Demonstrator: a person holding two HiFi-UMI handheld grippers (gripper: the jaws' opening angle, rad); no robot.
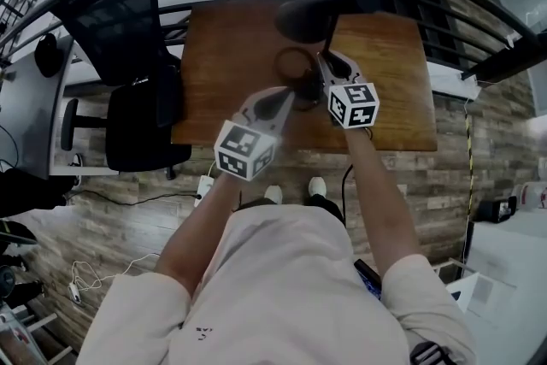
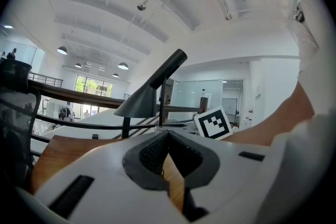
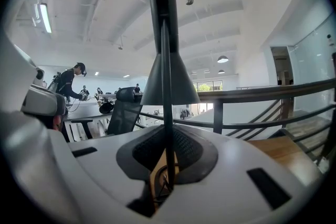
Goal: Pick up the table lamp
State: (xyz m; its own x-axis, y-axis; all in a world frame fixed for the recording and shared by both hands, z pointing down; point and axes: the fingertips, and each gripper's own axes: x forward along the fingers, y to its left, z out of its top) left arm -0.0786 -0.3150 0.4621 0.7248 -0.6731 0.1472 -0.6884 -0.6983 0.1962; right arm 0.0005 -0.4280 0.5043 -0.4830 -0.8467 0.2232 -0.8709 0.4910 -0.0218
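Lamp [image 1: 314,16] stands toward the 12 o'clock edge of the tabletop [image 1: 218,73], and the lift looks ready to begin. Nearest, the left tongs [image 1: 288,95] are closed on nothing, tips together, at about 6 o'clock from the base [image 1: 279,64]; whether they touch it I cannot tell. The right tongs [image 1: 324,58], at 3 o'clock from the base, grip the stem [image 3: 167,107] low down, with a pad pressed on each side. That stem is a thin, smooth, dark rod, so it could twist or slide in the pads. I would keep the squeeze firm and raise it slowly, straight up, with the rod upright. The base is an open dark ring lying flat on brown wood, and it probably carries much of the weight. Farther up, the shade [image 3: 170,81] is a matte dark cone with a long tube neck, set off to one side, so expect it to tip. Beyond runs a dark metal railing [image 3: 262,90].
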